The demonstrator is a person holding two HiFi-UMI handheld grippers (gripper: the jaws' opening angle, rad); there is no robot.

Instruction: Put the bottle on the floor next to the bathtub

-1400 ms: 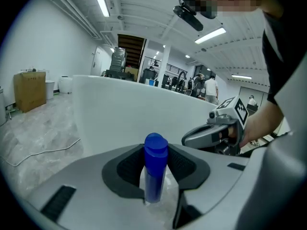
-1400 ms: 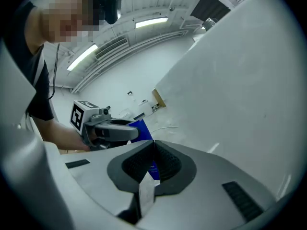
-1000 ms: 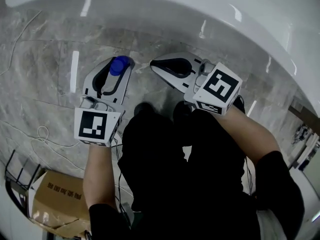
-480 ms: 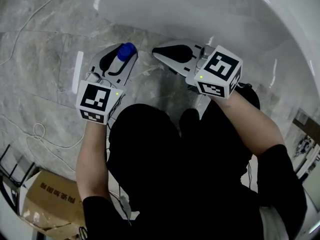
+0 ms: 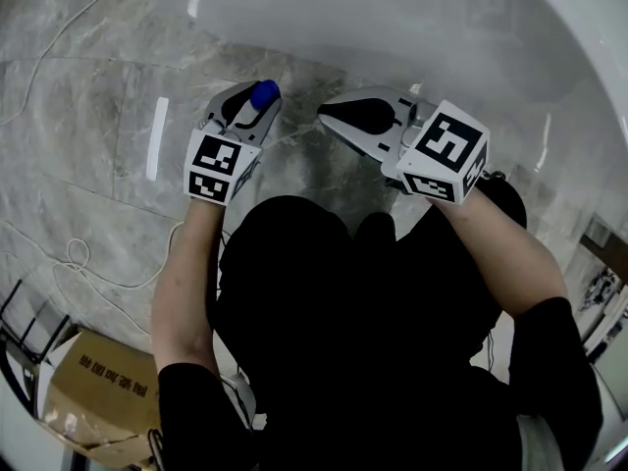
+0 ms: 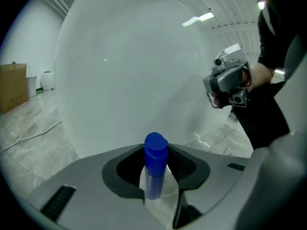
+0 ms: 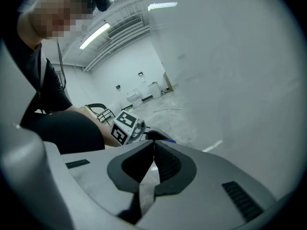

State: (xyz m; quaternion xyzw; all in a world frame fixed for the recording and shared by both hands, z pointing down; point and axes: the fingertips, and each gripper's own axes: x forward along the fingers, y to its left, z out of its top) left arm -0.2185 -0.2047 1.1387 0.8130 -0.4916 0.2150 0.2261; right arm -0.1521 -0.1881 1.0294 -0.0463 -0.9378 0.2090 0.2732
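Left jaws: your left gripper (image 5: 257, 101) has them partly apart and clamped on the bottle, one pad on each side of the body just under the cap.
Right jaws: your right gripper (image 5: 325, 119) has them pressed together tip to tip with nothing between them. It hangs just beside the left gripper, level with it, its tips pointing toward the bottle but not touching it.
Bottle (image 6: 155, 164): slim, pale body with a rounded blue cap, upright between your left jaws. From your head view only the cap shows above the jaws. You cannot tell whether its base touches the floor, since the jaws hide it.
Floor (image 5: 78, 116): grey veined marble tiles with light glare streaks. A thin white cable (image 5: 74, 258) loops across it out to your left, and a brown cardboard box (image 5: 98, 391) sits well back behind your left elbow.
Bathtub (image 5: 392, 27): white and glossy, its curved outer wall rises just beyond both grippers. In the left gripper view the wall fills the space right behind the bottle, with a strip of floor between them.
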